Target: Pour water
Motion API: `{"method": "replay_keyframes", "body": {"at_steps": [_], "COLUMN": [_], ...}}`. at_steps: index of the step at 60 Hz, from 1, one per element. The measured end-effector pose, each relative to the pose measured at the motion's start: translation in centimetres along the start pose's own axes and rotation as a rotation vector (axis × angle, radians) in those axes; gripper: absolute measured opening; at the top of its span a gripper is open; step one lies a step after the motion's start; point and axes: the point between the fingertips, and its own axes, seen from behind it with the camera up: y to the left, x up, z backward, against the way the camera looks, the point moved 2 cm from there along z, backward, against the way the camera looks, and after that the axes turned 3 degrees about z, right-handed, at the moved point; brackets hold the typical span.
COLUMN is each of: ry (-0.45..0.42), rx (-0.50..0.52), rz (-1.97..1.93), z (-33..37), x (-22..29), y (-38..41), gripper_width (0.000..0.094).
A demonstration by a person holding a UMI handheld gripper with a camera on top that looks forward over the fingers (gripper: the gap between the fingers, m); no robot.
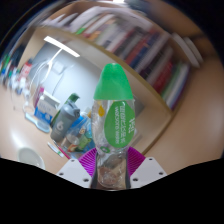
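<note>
Gripper (110, 166) pinches the green-capped bottle (114, 125), raised near the table's (150, 100) clutter; cap on, no pouring visible yet.

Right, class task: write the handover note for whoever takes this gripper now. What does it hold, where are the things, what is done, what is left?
Gripper: shut on the green-capped bottle, which stands upright between the pink pads.
Cap: on the bottle.
Surroundings: wooden table beyond; clutter of other bottles beside the held one; bookshelf behind.
Done: bottle grasped.
Left: no receiving cup can be made out; find it, open the bottle, pour.
</note>
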Motion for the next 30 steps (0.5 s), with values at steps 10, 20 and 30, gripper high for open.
{"method": "replay_keyframes", "body": {"at_steps": [10,20,30], "ry": [0.035,0.065,0.068], "rx": [0.066,0.163,0.227], "rz": [-0.547,-0.654,-0.655], "z": [0.9,0.0,-0.2], "x": [-7.7,-12.1,-14.8], "y": [4.2,7.3,9.9], "gripper_width": [0.0384,0.0391,0.0403]}}
